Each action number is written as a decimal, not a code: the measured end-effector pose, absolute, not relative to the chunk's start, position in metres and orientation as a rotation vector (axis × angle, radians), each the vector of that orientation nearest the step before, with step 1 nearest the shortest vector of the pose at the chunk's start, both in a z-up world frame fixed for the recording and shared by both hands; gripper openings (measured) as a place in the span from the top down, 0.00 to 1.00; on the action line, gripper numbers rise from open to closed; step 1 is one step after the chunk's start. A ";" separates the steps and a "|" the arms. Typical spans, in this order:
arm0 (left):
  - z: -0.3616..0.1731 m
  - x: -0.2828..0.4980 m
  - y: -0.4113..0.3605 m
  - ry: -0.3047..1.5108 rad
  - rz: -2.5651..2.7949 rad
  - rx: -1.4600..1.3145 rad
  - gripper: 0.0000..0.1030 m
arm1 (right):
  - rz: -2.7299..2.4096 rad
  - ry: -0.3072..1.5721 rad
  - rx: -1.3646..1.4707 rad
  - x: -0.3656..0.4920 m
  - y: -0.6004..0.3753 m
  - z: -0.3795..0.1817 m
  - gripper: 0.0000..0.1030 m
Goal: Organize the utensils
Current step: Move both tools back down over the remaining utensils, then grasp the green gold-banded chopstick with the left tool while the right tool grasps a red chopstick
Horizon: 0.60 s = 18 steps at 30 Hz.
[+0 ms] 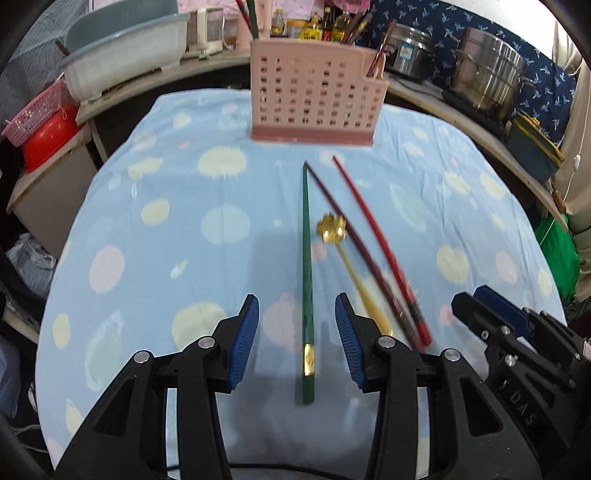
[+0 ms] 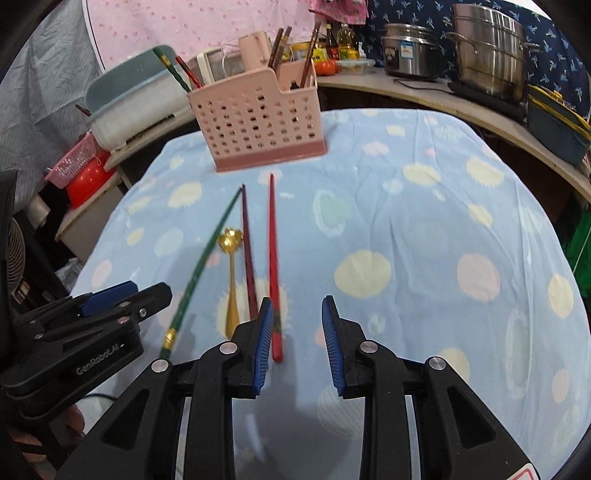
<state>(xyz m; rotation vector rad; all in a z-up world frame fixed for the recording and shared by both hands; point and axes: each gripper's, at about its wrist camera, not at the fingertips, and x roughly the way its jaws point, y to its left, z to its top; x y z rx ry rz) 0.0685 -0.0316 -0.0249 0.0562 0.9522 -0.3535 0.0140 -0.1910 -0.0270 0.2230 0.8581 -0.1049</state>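
On the blue spotted cloth (image 1: 147, 258) lie a green chopstick (image 1: 306, 258), a dark maroon chopstick (image 1: 354, 240), a red chopstick (image 1: 373, 225) and a gold spoon (image 1: 332, 227) with a flower-shaped bowl. Behind them stands a pink perforated holder (image 1: 314, 96) with several chopsticks in it. My left gripper (image 1: 297, 297) is open, low over the cloth, with the green chopstick's thick end between its jaws and untouched. My right gripper (image 2: 296, 300) is open too; the red chopstick (image 2: 272, 258) lies just inside its left pad (image 2: 264, 332). Each gripper shows in the other's view, the right gripper (image 1: 471, 297) and the left gripper (image 2: 147, 291).
A grey-blue basin (image 1: 125, 48) sits on the shelf at back left, above a red bowl (image 1: 48, 140) in a pink basket. Steel pots (image 1: 487, 70) and bottles (image 1: 332, 26) line the curved counter behind and to the right. The cloth's right half (image 2: 443, 240) holds no objects.
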 end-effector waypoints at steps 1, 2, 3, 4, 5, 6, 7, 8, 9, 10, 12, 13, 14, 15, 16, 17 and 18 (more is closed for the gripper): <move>-0.029 0.066 -0.031 0.962 -0.357 0.057 0.60 | -0.105 0.867 0.224 0.013 -0.192 -0.031 0.74; -0.032 0.064 -0.031 0.968 -0.358 0.059 0.60 | -0.105 0.875 0.226 0.013 -0.193 -0.034 0.74; -0.035 0.062 -0.030 0.971 -0.360 0.061 0.60 | -0.103 0.878 0.226 0.012 -0.192 -0.036 0.74; -0.037 0.060 -0.029 0.972 -0.361 0.059 0.60 | -0.103 0.882 0.224 0.012 -0.192 -0.038 0.74; -0.038 0.059 -0.029 0.974 -0.364 0.054 0.60 | -0.102 0.885 0.225 0.012 -0.192 -0.040 0.74; -0.040 0.058 -0.029 0.978 -0.367 0.050 0.60 | -0.100 0.888 0.226 0.013 -0.191 -0.042 0.74; -0.042 0.057 -0.029 0.982 -0.366 0.050 0.60 | -0.097 0.890 0.227 0.014 -0.190 -0.043 0.74; -0.044 0.057 -0.030 0.987 -0.365 0.050 0.60 | -0.094 0.891 0.225 0.015 -0.189 -0.043 0.74; -0.045 0.057 -0.030 0.990 -0.364 0.051 0.60 | -0.090 0.893 0.222 0.016 -0.188 -0.044 0.74; -0.047 0.058 -0.030 0.992 -0.362 0.051 0.60 | -0.088 0.895 0.218 0.017 -0.186 -0.045 0.74; -0.048 0.058 -0.030 0.987 -0.359 0.054 0.60 | -0.083 0.902 0.214 0.019 -0.185 -0.048 0.74; -0.048 0.057 -0.030 0.986 -0.358 0.056 0.60 | -0.082 0.907 0.215 0.020 -0.185 -0.049 0.74; -0.048 0.058 -0.030 0.985 -0.358 0.056 0.60 | -0.082 0.912 0.216 0.021 -0.185 -0.051 0.74; -0.048 0.058 -0.029 0.983 -0.357 0.052 0.60 | -0.080 0.915 0.218 0.022 -0.185 -0.052 0.74; -0.048 0.058 -0.030 0.983 -0.358 0.051 0.61 | -0.078 0.917 0.218 0.023 -0.185 -0.053 0.74; -0.049 0.058 -0.030 0.982 -0.359 0.054 0.61 | -0.076 0.918 0.215 0.024 -0.184 -0.053 0.74; -0.049 0.059 -0.030 0.978 -0.360 0.058 0.61 | -0.073 0.919 0.213 0.024 -0.184 -0.054 0.74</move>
